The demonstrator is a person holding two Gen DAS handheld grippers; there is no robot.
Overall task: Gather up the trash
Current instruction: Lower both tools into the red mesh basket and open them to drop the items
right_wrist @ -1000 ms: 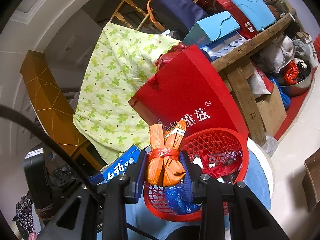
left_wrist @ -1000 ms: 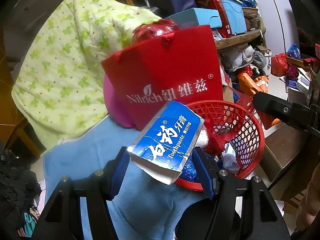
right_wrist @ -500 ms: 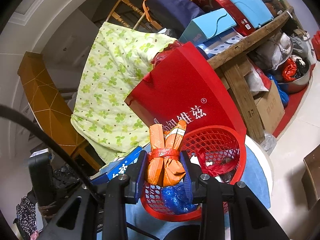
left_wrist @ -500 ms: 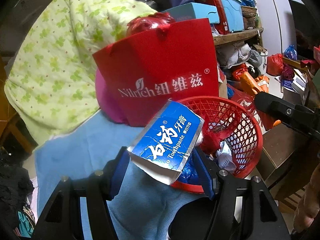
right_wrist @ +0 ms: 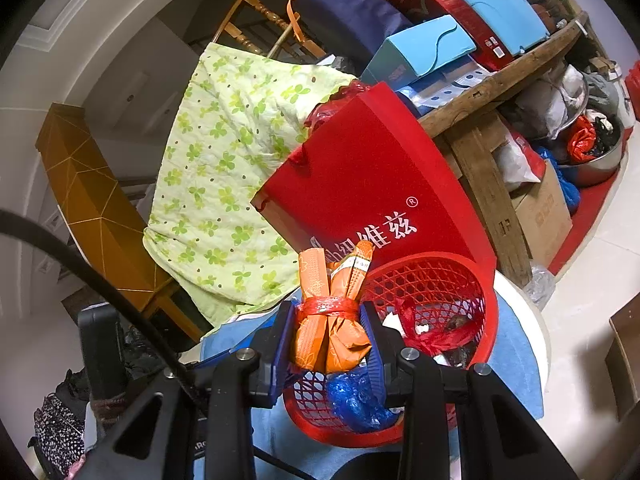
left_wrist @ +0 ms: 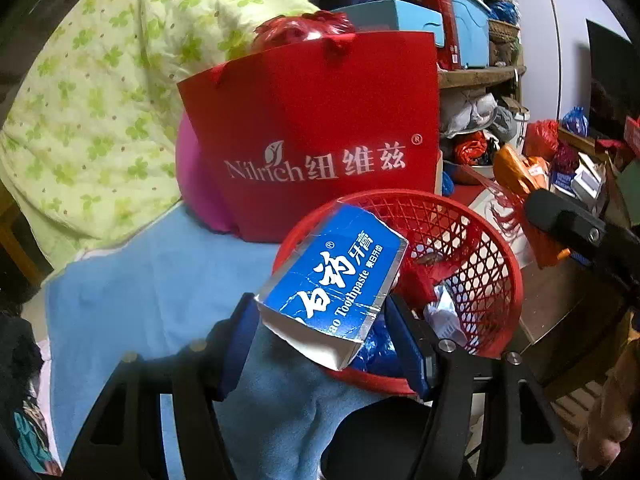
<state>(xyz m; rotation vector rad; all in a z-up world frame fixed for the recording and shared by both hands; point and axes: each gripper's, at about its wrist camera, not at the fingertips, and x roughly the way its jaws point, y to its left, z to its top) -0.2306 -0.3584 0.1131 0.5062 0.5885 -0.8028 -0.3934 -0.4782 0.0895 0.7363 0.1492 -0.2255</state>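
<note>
My left gripper [left_wrist: 324,336] is shut on a blue toothpaste box [left_wrist: 332,280], whose far end hangs over the near rim of a red mesh basket [left_wrist: 480,240]. The basket holds a blue bag, red plastic and white paper scraps. In the right wrist view my right gripper [right_wrist: 330,332] is shut on an orange wrapper bundle [right_wrist: 332,320] tied with red string, held just above the near left rim of the same red basket [right_wrist: 440,280]. The black body of the other gripper [left_wrist: 580,232] shows at the right edge of the left wrist view.
The basket sits on a blue cloth [left_wrist: 160,272] over a round white table [right_wrist: 532,320]. A red paper bag [left_wrist: 320,128] stands right behind it, with a green floral quilt [left_wrist: 88,100] to the left. Cluttered wooden shelves [right_wrist: 500,76] and floor clutter lie to the right.
In the left wrist view the basket has drawn closer and the toothpaste box now reaches over its rim. The right gripper and its orange bundle have stayed put.
</note>
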